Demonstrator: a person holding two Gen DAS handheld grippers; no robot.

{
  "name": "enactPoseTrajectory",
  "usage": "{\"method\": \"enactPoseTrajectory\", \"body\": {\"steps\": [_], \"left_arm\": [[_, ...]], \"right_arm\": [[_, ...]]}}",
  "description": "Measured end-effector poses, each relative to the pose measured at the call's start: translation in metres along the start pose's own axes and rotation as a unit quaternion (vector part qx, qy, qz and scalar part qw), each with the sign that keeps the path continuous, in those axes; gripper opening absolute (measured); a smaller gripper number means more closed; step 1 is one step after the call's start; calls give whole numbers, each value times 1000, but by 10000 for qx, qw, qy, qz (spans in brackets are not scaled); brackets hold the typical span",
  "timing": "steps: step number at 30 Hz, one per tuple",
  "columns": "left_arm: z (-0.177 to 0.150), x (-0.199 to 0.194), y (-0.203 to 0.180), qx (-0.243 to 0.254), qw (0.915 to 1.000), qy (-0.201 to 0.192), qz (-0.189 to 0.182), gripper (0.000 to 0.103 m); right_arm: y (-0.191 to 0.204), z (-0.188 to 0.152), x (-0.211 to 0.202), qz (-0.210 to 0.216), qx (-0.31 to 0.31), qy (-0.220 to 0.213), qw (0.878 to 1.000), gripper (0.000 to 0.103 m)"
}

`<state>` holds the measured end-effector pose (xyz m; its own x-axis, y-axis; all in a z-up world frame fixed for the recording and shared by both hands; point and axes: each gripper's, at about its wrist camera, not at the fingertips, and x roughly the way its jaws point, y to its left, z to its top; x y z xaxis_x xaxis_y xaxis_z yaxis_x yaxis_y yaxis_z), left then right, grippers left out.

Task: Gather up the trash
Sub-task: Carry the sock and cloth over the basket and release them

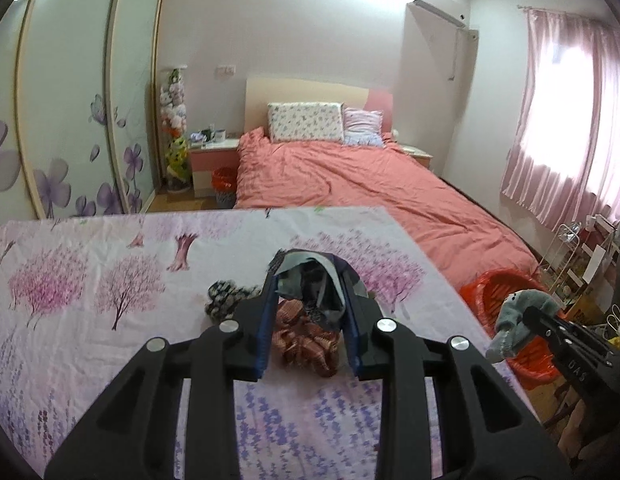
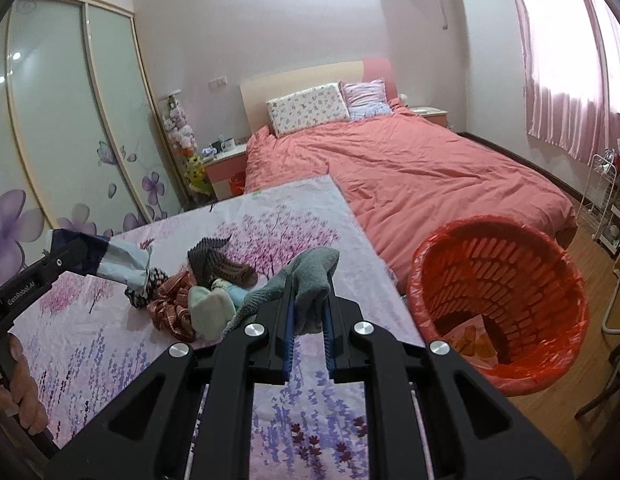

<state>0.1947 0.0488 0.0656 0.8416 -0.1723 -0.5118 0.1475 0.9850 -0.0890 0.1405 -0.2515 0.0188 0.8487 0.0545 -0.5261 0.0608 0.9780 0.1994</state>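
My left gripper (image 1: 310, 300) is shut on a crumpled blue and silver wrapper (image 1: 314, 276) and holds it above the table; it also shows in the right wrist view (image 2: 122, 260). My right gripper (image 2: 310, 308) is shut on a grey sock (image 2: 310, 276), seen from the left wrist view (image 1: 518, 320) beside the red bin. The red basket bin (image 2: 498, 276) with a red liner stands on the floor right of the table. A pile of socks and a brown striped cloth (image 2: 170, 312) lies on the table.
The table wears a floral cloth (image 2: 110, 360). A bed with a salmon cover (image 2: 430, 176) stands behind. A wardrobe (image 2: 70, 120) is at the left. A white wire rack (image 2: 602, 200) stands at the right by the curtain. A small red bin (image 1: 224, 188) sits by the nightstand.
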Motion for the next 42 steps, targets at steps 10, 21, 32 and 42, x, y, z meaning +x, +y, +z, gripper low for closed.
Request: {"method": "enactPoseTrajectory", "body": {"steps": [10,21,32,42], "left_arm": [[15,-9,-65,262,9975,-176,-629,30],[6,14,-158,685,9871,6,-1446,30],[-9,69,-236,943,9743,370,-2014,30],[-26,117,-270,1120,9697,803,-2020,42]], "right_arm": [[-32,14,-24,-198,188,-381,9989,12],[-95,20,-31,-678,612,-625,9939,12],[-162,17,-13,-1147,1141,-569,9852,12],[-192,7,7,-1145,1485,-325,9817,27]]}}
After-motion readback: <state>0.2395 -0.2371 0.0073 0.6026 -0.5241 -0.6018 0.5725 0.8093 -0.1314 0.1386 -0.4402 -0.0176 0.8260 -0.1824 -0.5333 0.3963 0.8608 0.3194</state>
